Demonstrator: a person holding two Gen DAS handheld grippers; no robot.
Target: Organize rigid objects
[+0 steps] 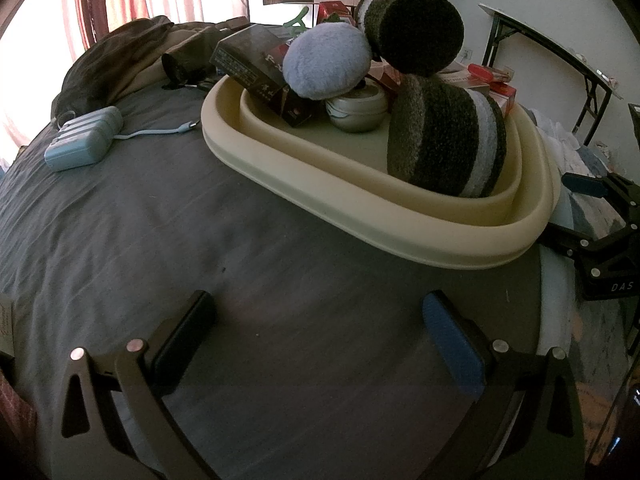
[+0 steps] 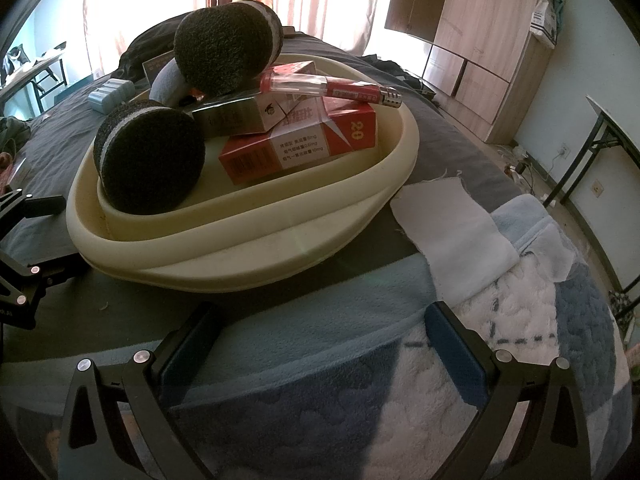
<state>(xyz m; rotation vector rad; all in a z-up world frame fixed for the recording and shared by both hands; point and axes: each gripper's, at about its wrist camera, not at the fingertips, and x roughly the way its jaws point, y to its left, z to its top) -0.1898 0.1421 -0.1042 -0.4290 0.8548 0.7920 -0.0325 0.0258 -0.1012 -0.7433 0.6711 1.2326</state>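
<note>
A cream oval basin sits on the bed. It holds two dark striped round sponges, a blue puff, a silver tin, a dark box, red cigarette packs and a red lighter on top. My left gripper is open and empty, over the grey sheet in front of the basin. My right gripper is open and empty, over the blue blanket in front of the basin; it also shows at the right edge of the left wrist view.
A light blue power bank with a cable lies on the grey sheet left of the basin. Dark clothes are heaped at the far end. A white cloth lies right of the basin. Folding tables and a wardrobe stand around.
</note>
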